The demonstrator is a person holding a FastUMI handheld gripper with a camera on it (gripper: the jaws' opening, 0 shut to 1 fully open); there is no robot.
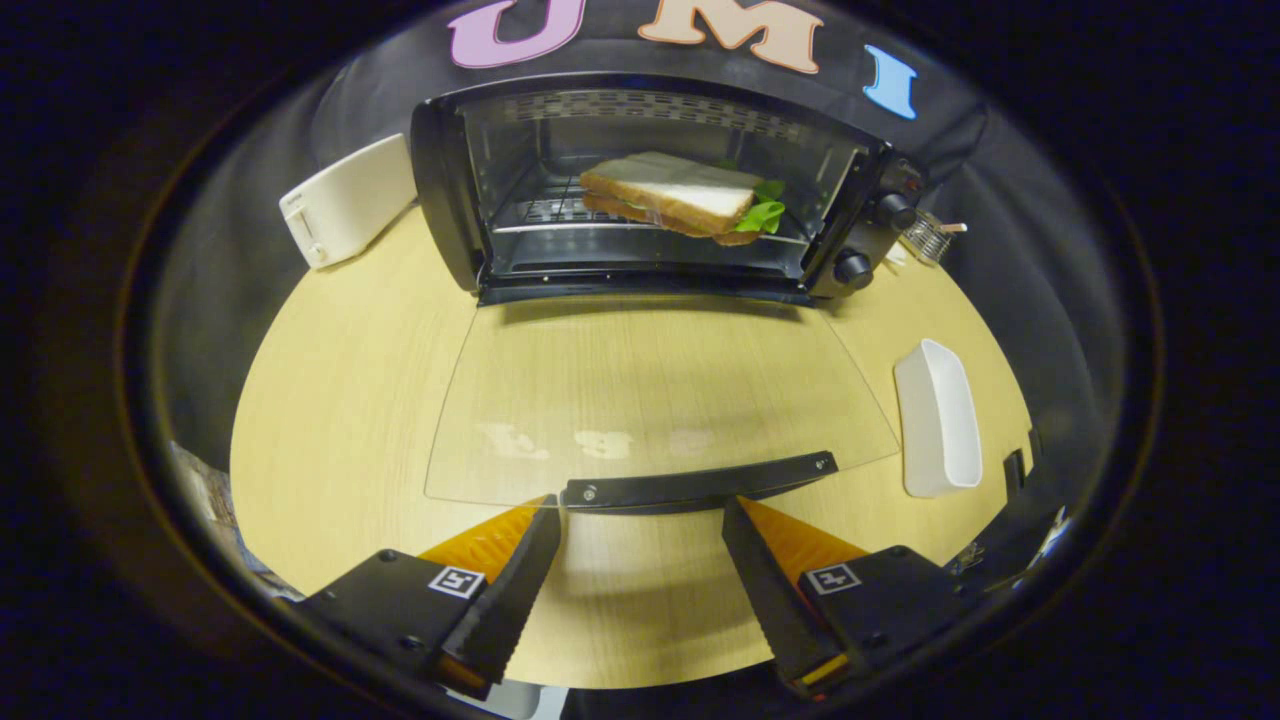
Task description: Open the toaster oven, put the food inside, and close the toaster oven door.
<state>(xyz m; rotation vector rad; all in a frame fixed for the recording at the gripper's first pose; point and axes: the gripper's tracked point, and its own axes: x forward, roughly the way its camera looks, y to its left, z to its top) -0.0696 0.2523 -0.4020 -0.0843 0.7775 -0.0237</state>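
Now the white-bread sandwich w/ lettuce [672,195] sat on the rack inside the black toaster oven [660,190]; glass door [640,400] flat on the wooden bench [340,400]. Gripper [640,520] jaws wide, empty, apparently just short of the black door handle [700,486], probably to lift it shut.

you have the toaster oven [650,190] at the top centre of the frame, at the back of the table [340,400], with the sandwich [675,195] on its rack. its door [650,400] lies flat toward you, the handle [700,487] just ahead of the parted fingers of your gripper [640,525]. a toaster [345,200] sits at the upper left, a dish [937,420] at the right.
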